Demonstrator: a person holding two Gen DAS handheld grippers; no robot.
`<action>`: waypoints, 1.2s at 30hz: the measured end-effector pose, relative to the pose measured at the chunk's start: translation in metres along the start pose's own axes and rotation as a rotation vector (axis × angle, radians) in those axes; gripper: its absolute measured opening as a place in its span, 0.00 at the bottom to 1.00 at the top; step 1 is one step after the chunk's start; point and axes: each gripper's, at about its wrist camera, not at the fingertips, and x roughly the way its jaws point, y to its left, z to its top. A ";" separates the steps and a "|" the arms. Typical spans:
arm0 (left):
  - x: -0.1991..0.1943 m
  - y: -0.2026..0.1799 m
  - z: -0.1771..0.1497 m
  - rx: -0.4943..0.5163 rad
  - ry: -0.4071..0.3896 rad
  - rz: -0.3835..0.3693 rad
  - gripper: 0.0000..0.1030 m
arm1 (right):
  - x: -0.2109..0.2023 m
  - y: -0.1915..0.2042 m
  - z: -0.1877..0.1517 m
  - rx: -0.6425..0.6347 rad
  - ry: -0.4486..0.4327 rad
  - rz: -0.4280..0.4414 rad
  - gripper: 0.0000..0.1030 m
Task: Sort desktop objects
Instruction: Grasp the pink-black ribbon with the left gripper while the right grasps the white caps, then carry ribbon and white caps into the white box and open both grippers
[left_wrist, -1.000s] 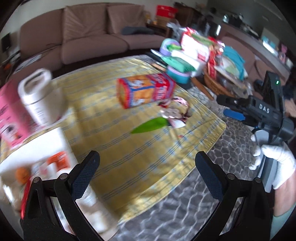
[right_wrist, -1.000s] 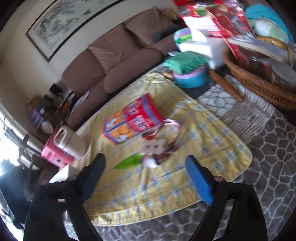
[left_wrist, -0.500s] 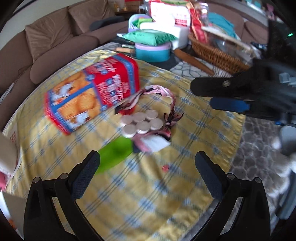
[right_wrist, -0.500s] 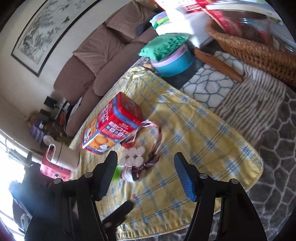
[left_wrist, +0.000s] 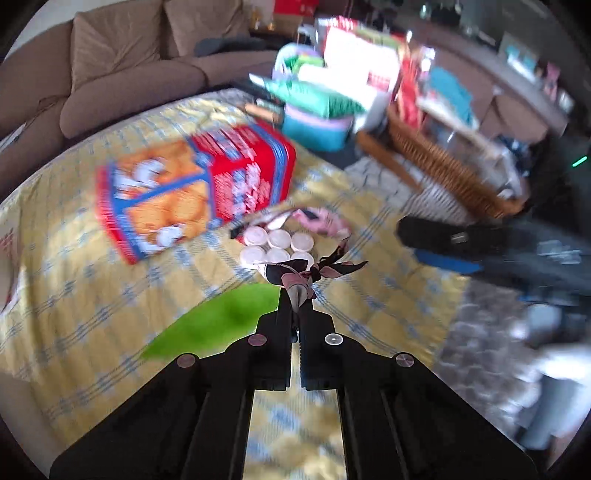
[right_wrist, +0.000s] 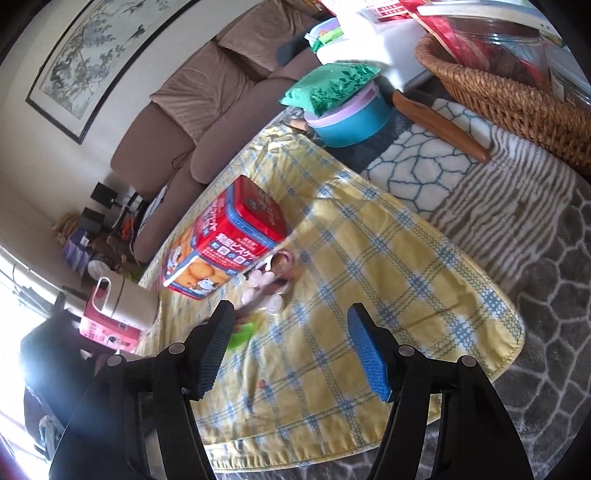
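Half a second ago the left gripper (left_wrist: 294, 310) stood wide open above the cloth; now its jaws have come together on the dark and pink ribbon (left_wrist: 301, 278) tied round a pack of small white-capped bottles (left_wrist: 277, 245), which sits on the yellow checked cloth (left_wrist: 110, 280) just in front of the red biscuit tin (left_wrist: 195, 192), the tin lying on its side; a bright green leaf-shaped thing (left_wrist: 218, 325) lies on the cloth just left of the pinched ribbon, blurred by motion; whether the pack is lifted or resting I cannot tell; the right gripper (right_wrist: 291, 347) has drawn nearer too, and it hangs over the cloth's near half with its blue-padded fingers (right_wrist: 369, 358) well apart and nothing between them; beyond the cloth a teal bowl with a pink lid (right_wrist: 349, 123) carries a green packet (right_wrist: 330, 86), and a wicker basket (right_wrist: 498, 96) stands to the right on the patterned rug (right_wrist: 417, 173).
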 end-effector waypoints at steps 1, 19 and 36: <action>-0.015 0.004 0.001 -0.014 -0.018 -0.022 0.03 | 0.000 0.002 0.000 -0.005 0.000 0.007 0.65; -0.289 0.140 -0.039 -0.181 -0.272 0.016 0.03 | 0.093 0.090 -0.002 -0.771 0.173 -0.235 0.71; -0.335 0.196 -0.111 -0.296 -0.264 0.047 0.04 | 0.108 0.065 0.008 -0.704 0.283 -0.086 0.46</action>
